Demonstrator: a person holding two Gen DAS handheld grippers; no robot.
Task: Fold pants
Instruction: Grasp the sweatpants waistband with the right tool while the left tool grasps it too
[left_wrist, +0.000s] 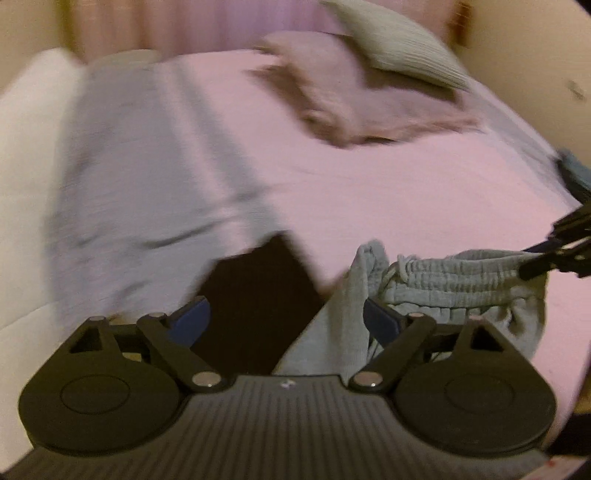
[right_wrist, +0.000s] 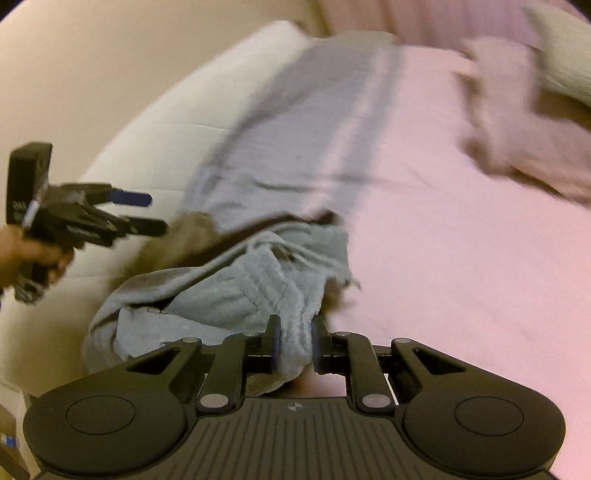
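Grey sweatpants (left_wrist: 147, 177) lie lengthwise on the pink bed, legs stretching away and blurred. Their ribbed waistband (left_wrist: 461, 280) with a drawstring is lifted at the near end. My right gripper (right_wrist: 295, 343) is shut on the waistband (right_wrist: 258, 284); from the left wrist view it enters at the right edge (left_wrist: 532, 264). My left gripper (left_wrist: 288, 317) is open, with a fold of grey fabric against its right finger and a dark gap ahead. In the right wrist view the left gripper (right_wrist: 157, 213), held by a hand (right_wrist: 26, 254), hovers open just left of the pants.
A pink sheet covers the bed (left_wrist: 406, 184). A grey-green ribbed pillow (left_wrist: 399, 40) and a crumpled pink cloth (left_wrist: 351, 103) lie at the far end. White bedding (right_wrist: 147, 122) runs along the left side of the pants. A beige wall stands behind.
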